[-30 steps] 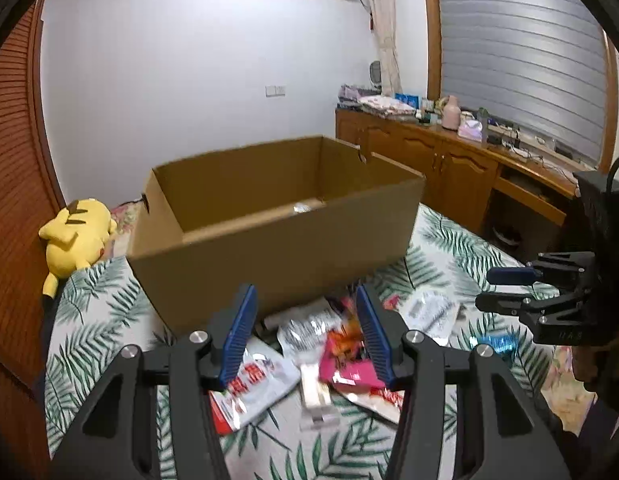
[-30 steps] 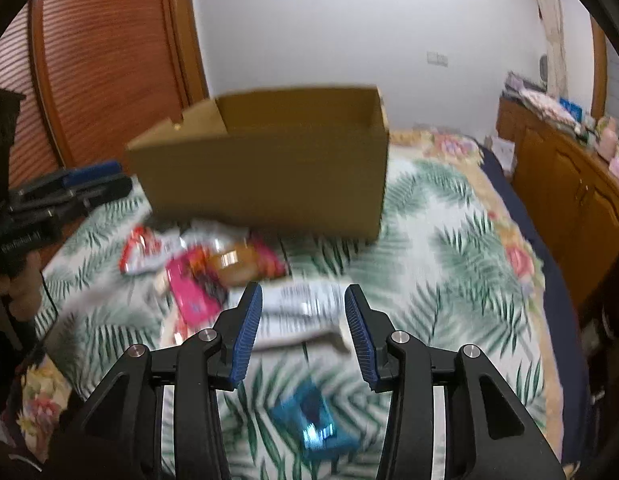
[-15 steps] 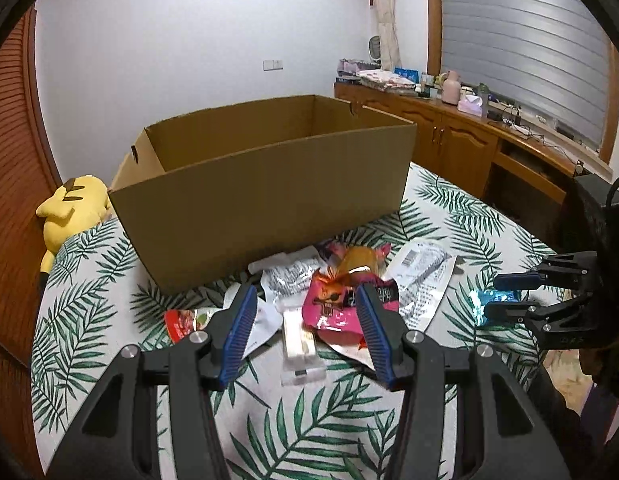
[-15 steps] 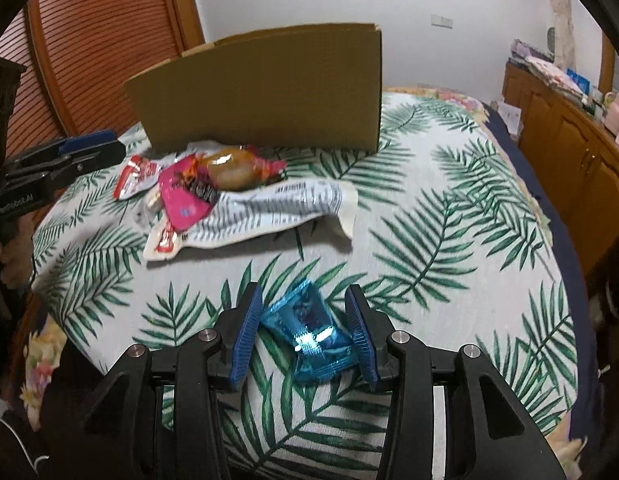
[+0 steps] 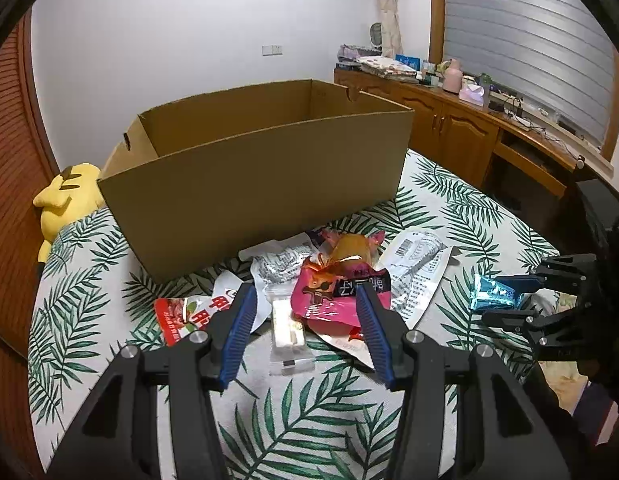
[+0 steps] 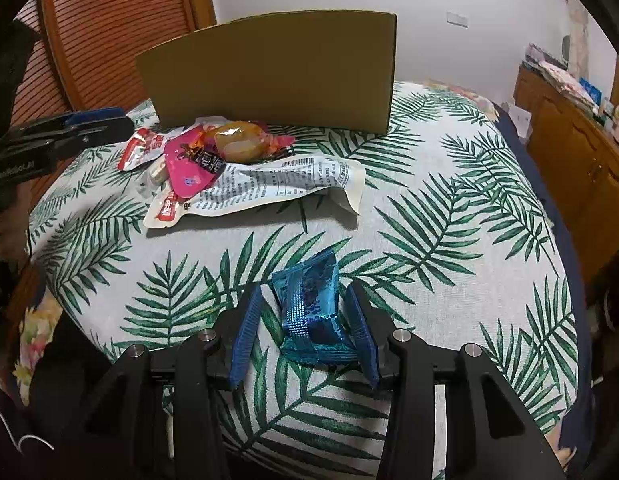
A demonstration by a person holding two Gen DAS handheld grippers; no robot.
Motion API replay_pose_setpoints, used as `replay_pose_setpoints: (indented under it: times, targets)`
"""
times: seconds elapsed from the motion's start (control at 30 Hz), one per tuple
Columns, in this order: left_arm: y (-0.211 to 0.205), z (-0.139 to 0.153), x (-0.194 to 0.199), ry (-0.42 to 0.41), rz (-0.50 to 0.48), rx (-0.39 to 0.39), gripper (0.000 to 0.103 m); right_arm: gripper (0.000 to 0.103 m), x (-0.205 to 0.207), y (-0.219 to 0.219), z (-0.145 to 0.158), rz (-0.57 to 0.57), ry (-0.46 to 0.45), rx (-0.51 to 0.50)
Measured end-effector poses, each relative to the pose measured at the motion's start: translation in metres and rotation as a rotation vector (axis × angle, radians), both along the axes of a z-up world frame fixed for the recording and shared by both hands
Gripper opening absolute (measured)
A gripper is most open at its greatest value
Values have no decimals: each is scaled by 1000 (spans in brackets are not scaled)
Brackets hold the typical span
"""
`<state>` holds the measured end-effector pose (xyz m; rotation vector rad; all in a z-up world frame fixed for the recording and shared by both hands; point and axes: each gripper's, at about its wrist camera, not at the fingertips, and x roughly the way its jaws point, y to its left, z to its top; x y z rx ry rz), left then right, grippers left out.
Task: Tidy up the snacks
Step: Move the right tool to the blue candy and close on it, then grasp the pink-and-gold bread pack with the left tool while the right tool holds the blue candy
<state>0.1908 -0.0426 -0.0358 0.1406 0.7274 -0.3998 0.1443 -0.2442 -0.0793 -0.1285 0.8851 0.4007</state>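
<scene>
An open cardboard box (image 5: 261, 168) stands on the leaf-print table; it also shows in the right wrist view (image 6: 277, 76). A pile of snack packets lies in front of it: a pink packet (image 5: 341, 296), a red packet (image 5: 181, 314), a clear-wrapped white bar (image 5: 287, 328) and a large white packet (image 6: 277, 188). My left gripper (image 5: 305, 328) is open just above the pile. My right gripper (image 6: 305, 328) is open with its jaws on either side of a blue foil packet (image 6: 311, 308) that lies on the table, also seen in the left wrist view (image 5: 491, 294).
A yellow plush toy (image 5: 67, 200) sits at the table's far left edge. A wooden sideboard (image 5: 469, 128) with clutter runs along the right wall. A slatted wooden door (image 6: 109, 32) stands behind the table. The table edge is close below my right gripper.
Both grippers have come down toward the table. My right gripper has moved forward, so the blue packet now lies between its open jaws. My left gripper has come nearer to the pile.
</scene>
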Motion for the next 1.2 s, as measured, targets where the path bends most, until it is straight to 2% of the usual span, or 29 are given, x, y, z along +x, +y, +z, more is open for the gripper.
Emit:
replay_pose_setpoints:
  times: [0.37,0.57,0.73,0.93,1.2]
  targets:
    - [-29,-13,27,90,-43,30,52,42,-7,2,-3,-8,-39,-26]
    - [-50,-12,40,102,-82,58,52,42,-10,0,-5,-18,-59,-3]
    - [-66,-19,54,126,-101,114,52,42,-12,0,-5,-23,-76,2]
    - [-77,-34,70,200,-121,149,52,42,-15,-3,-6,-15,-90,12]
    - [-88,-43,69,187,-122,234,59,42,-19,-6,-7,-6,-117,24]
